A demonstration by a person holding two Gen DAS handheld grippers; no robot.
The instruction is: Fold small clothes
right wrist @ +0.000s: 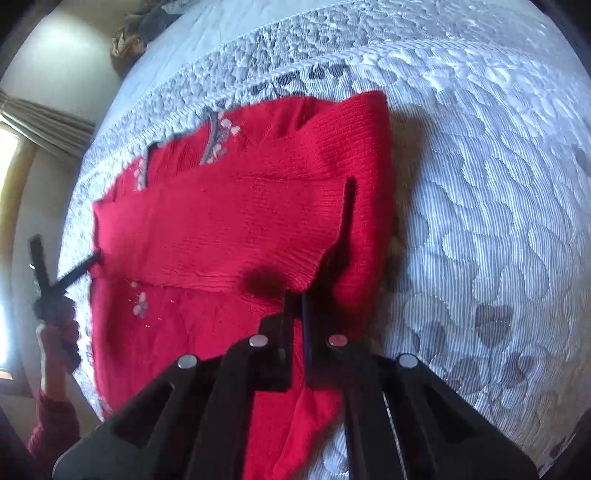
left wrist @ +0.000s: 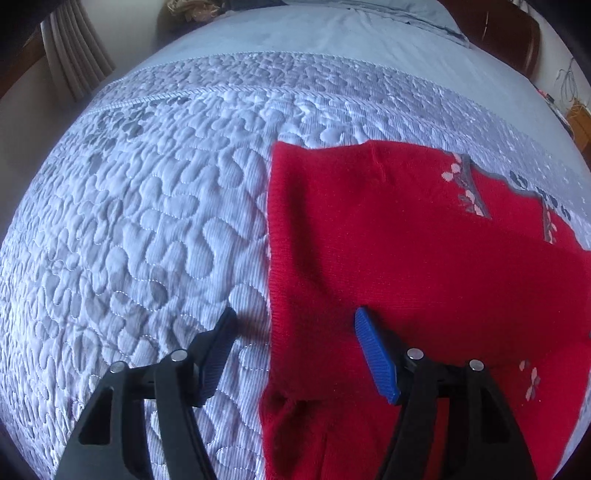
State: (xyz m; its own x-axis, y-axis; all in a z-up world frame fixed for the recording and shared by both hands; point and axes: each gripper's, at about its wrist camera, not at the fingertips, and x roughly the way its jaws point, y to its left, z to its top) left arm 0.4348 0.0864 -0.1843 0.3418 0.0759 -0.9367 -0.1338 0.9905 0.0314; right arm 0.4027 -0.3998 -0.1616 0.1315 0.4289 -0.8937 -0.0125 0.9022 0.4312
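A small red knit sweater with grey trim and pink flowers lies on a quilted bed; it also shows in the right wrist view. My left gripper is open, its blue pads straddling the sweater's left edge just above the cloth. In the right wrist view the left gripper touches the sweater's far left edge. My right gripper is shut on a lifted fold of the red sweater near its right side.
The white and grey quilted bedspread extends all round the sweater. A plain pale sheet lies beyond it. A dark wooden headboard stands at the far right, curtains at the far left.
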